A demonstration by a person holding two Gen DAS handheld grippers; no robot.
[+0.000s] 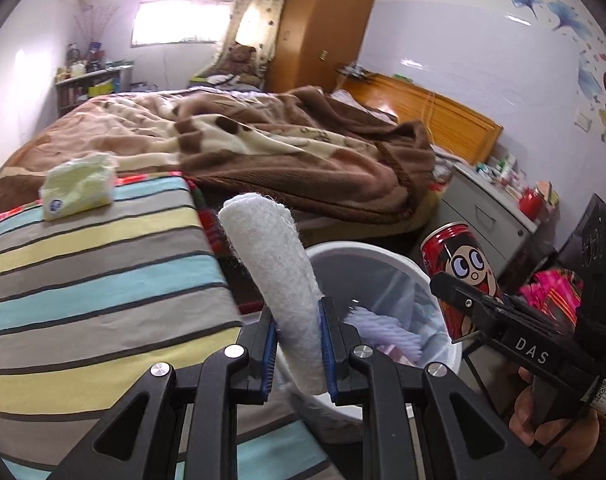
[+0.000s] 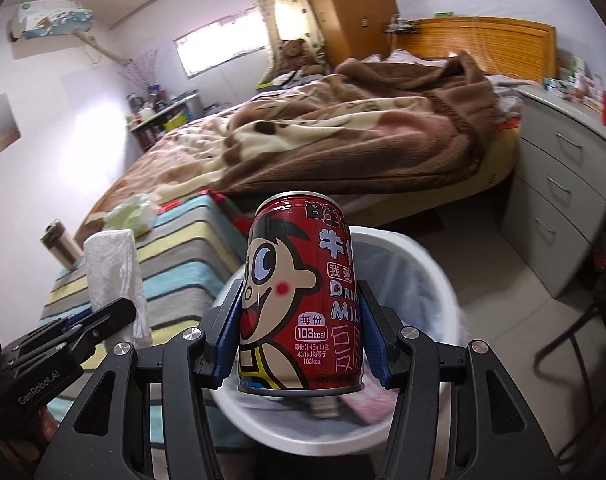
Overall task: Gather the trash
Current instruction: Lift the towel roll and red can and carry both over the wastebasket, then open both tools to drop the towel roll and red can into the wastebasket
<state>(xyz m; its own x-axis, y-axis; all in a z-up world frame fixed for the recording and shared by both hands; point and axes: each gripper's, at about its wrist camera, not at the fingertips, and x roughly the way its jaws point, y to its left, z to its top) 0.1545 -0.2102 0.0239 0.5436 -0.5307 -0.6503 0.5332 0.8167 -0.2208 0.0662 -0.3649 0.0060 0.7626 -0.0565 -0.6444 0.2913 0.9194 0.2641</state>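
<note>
Left gripper (image 1: pixel 299 354) pinches a rolled white tissue wad (image 1: pixel 273 272) between its blue pads, the roll standing up and leaning left above the near rim of a round white trash bin (image 1: pixel 399 258). Right gripper (image 2: pixel 299 344) clamps a small red milk-drink can (image 2: pixel 299 300), printed with a cartoon face, upright between its pads, directly over the same bin (image 2: pixel 435 276). Inside the bin, lined with a clear plastic bag, lie a ridged pale lilac item (image 1: pixel 387 328) and some pink and white scraps; the can and both grippers hide much of the bottom, and the right wrist view blurs the contents, so what they are cannot be told. Part of a person's hand (image 1: pixel 551 420) shows at the right edge of the left view, cut off by the frame. Just left of the bin stands a low surface with a striped cover (image 1: pixel 103 280) in grey, yellow and turquoise. On its far end rests a soft pack of pale yellow-green tissues (image 1: pixel 79 186), and near its left edge a brown and cream flask (image 2: pixel 61 246) stands upright. Beyond is a bed under a rumpled brown blanket (image 1: pixel 303 148), with a grey drawer unit (image 2: pixel 559 204) to its right whose cluttered top is too small to make out.
</note>
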